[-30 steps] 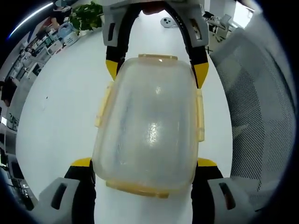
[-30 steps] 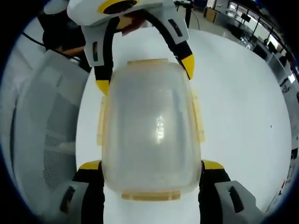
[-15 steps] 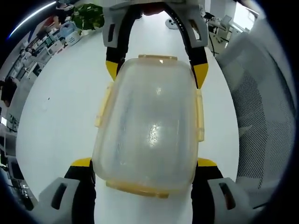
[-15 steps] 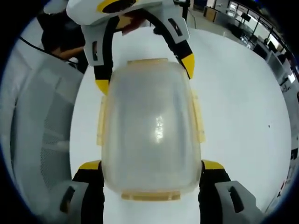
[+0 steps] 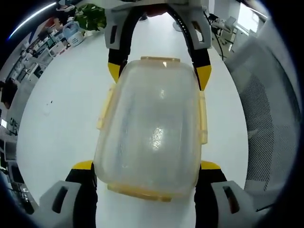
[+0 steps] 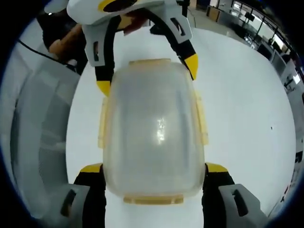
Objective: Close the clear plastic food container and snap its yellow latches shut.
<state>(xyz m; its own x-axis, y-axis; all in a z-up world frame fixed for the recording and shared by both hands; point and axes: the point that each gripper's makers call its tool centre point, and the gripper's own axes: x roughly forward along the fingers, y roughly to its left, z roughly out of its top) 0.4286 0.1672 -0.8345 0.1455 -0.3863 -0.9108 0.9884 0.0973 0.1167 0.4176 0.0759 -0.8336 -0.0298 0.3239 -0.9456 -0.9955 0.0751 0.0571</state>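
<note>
Both grippers are clamping the clear container point(image 5: 151, 128) from opposite ends: the left gripper point(image 5: 147, 178) at one short end, the right gripper point(image 6: 154, 178) at the other, its long axis running between them, yellow latches point(image 5: 203, 116) flanking.

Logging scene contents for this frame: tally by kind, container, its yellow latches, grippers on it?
Clear plastic food container: 1
Yellow latches visible on it: 4, one per side
Grippers at the container: 2, left gripper and right gripper, one at each end
Total: 7
</note>
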